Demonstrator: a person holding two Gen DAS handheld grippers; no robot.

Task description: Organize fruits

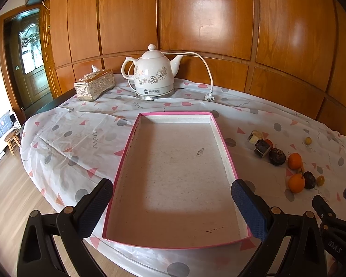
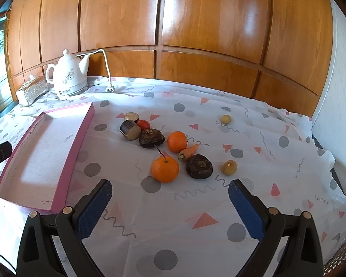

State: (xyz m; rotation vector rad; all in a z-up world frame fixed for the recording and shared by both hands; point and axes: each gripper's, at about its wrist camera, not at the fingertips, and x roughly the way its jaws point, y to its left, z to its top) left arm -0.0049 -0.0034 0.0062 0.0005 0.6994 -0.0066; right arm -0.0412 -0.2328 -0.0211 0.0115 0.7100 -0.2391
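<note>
1. The left gripper (image 1: pixel 171 199) hovers over the near end of the pink-edged tray (image 1: pixel 126 152), its jaws spread wide and holding nothing.
2. The right gripper (image 2: pixel 169 204) hovers above the tablecloth (image 2: pixel 219 230) on the near side of the fruit; its jaws are also spread wide and hold nothing.
3. The tray lies on the left part of the table with its long side running from near to far, and nothing lies in it.
4. All the fruit sits on the cloth to the right of the tray, well apart from it.
5. Nearest the right gripper is an orange with a stem (image 2: pixel 165 169); just to its right lies a dark round fruit (image 2: pixel 199 166), and further right a small yellowish fruit (image 2: pixel 229 167).
6. Behind these sit a second orange (image 2: pixel 177 141) and a small carrot (image 2: pixel 188 152) close beside it.
7. To the left of the second orange is another dark fruit (image 2: pixel 151 138), touching a dark cut cylinder piece (image 2: pixel 130 129); a second cut piece (image 2: pixel 131 116) and a small red fruit (image 2: pixel 143 124) lie just behind.
8. One more small yellowish fruit (image 2: pixel 225 119) sits alone, far right.
9. At the far left stand a white kettle (image 1: pixel 153 73) and a tissue box (image 1: pixel 94 87).
</note>
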